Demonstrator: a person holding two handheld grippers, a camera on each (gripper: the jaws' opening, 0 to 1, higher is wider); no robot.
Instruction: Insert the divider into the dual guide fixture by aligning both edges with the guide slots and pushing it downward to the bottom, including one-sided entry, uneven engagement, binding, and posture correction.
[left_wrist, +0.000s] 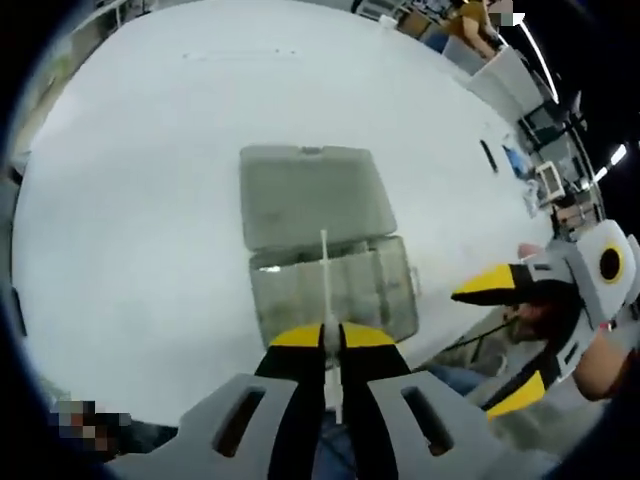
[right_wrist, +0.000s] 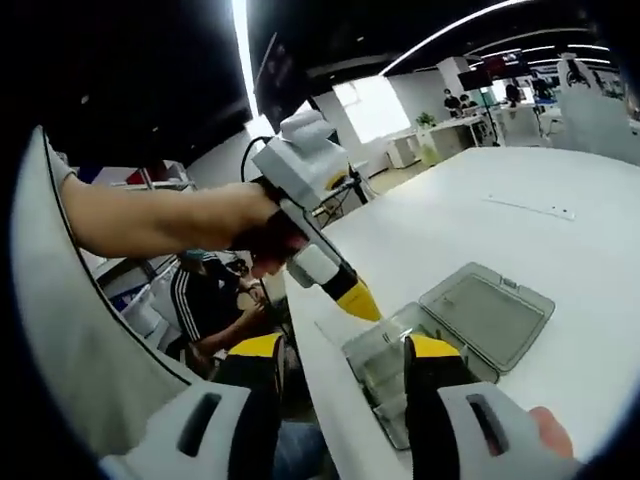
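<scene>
A clear plastic fixture box (left_wrist: 350, 290) lies on the white table (left_wrist: 150, 200) with its lid (left_wrist: 308, 195) folded back flat. My left gripper (left_wrist: 332, 337) is shut on a thin white divider (left_wrist: 325, 280), seen edge-on and standing upright over the middle of the box. My right gripper (left_wrist: 503, 340) comes in from the right, open, off the box's right side and holding nothing. In the right gripper view my own jaws (right_wrist: 342, 347) stand wide apart in front of the box (right_wrist: 385, 365) and lid (right_wrist: 490, 315). The left gripper (right_wrist: 358, 300), held by a hand, points down at the box.
The table's near edge (right_wrist: 310, 370) runs just beside the box. A person in a striped jacket (right_wrist: 215, 300) sits below it. A dark pen-like item (left_wrist: 489, 156) and small things lie at the far right. Desks and people stand in the background.
</scene>
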